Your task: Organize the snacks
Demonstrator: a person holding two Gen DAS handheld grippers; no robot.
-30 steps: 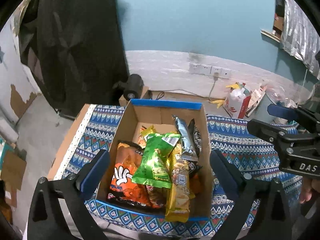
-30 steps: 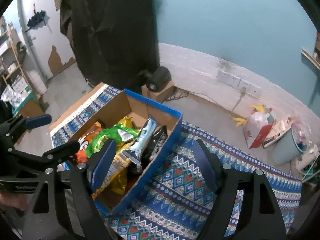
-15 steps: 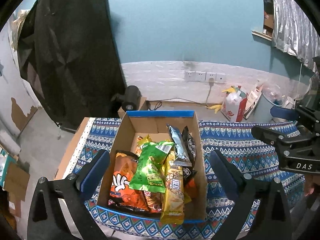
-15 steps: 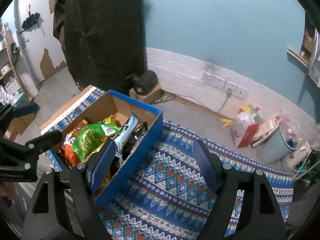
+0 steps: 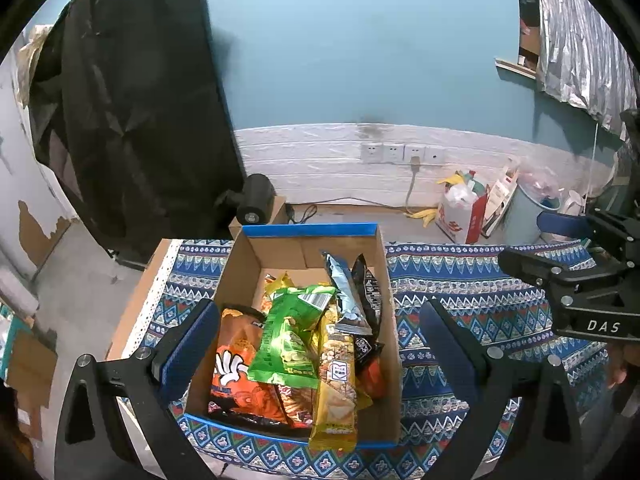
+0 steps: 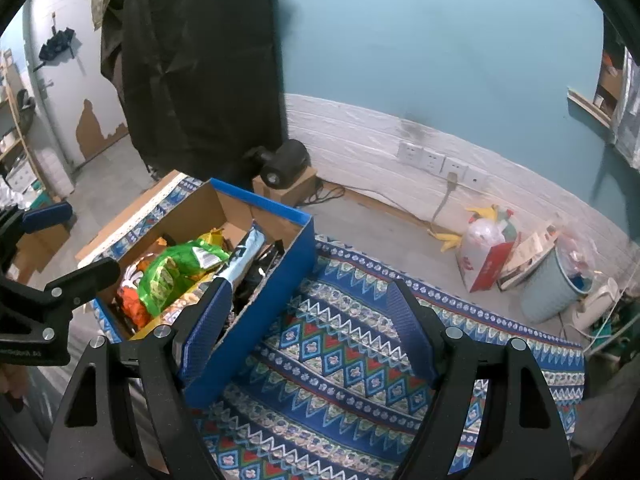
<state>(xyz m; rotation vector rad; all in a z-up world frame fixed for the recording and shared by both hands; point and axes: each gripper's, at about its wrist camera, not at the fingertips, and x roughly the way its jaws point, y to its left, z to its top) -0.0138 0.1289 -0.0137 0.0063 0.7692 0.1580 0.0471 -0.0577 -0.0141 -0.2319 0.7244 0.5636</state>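
From the left wrist view, the left gripper (image 5: 316, 344) hangs above a cardboard box (image 5: 308, 252) with blue edging, its fingers (image 5: 188, 348) spread wide and holding nothing. The box sits straight ahead of and between those fingers, on a bench covered by a patterned cloth (image 5: 460, 280). The snacks lie heaped inside it: an orange bag (image 5: 236, 364) nearest the left finger, a green bag (image 5: 292, 340) on top at the middle, a long yellow packet (image 5: 336, 392) whose near end sticks out over the box's near rim, and a silver packet (image 5: 344, 292) with a black packet (image 5: 370, 292) leaning on the wall by the right finger. The long packets run lengthwise away from the fingers, along the box's long axis. The right gripper (image 5: 576, 276) shows well off to the right, over bare cloth.

From the right wrist view, the right gripper (image 6: 308, 320) is also released and empty, and its fingers (image 6: 408, 328) frame only cloth. The box lies off to the left of them, its blue side wall beside the left finger.

So the left gripper is plainly nearer the snacks. Whether the heap awaits sorting or has just been gathered in, I cannot tell.
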